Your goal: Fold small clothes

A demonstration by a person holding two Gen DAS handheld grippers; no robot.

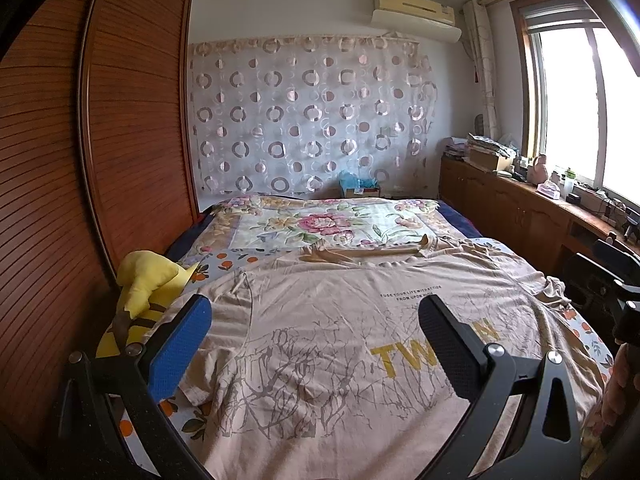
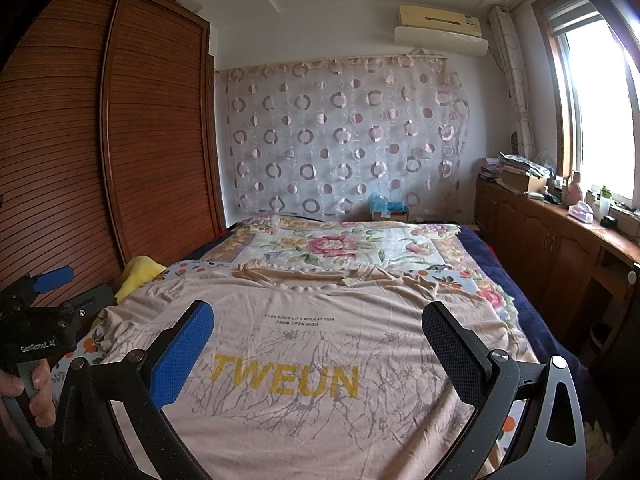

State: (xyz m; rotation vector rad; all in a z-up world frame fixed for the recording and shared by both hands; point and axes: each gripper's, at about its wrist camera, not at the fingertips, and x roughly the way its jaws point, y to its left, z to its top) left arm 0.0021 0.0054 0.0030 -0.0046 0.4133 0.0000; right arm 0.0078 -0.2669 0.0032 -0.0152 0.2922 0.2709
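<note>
Beige T-shirt (image 2: 304, 344) flat on the bed (image 2: 472, 280), print up.
I hold left gripper (image 1: 316, 344) and right gripper (image 2: 318, 350) above it, fingers spread, empty; plush toy (image 1: 148, 292) at 9 o'clock.

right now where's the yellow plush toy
The yellow plush toy lies at the bed's left edge against the slatted wooden wardrobe, beside the beige printed t-shirt's left sleeve, just beyond the left gripper.

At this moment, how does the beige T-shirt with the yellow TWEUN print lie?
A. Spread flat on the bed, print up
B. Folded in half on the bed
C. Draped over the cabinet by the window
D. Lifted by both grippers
A: the T-shirt is spread flat on the bed, print up, while the left gripper and right gripper are open, holding nothing.
</note>
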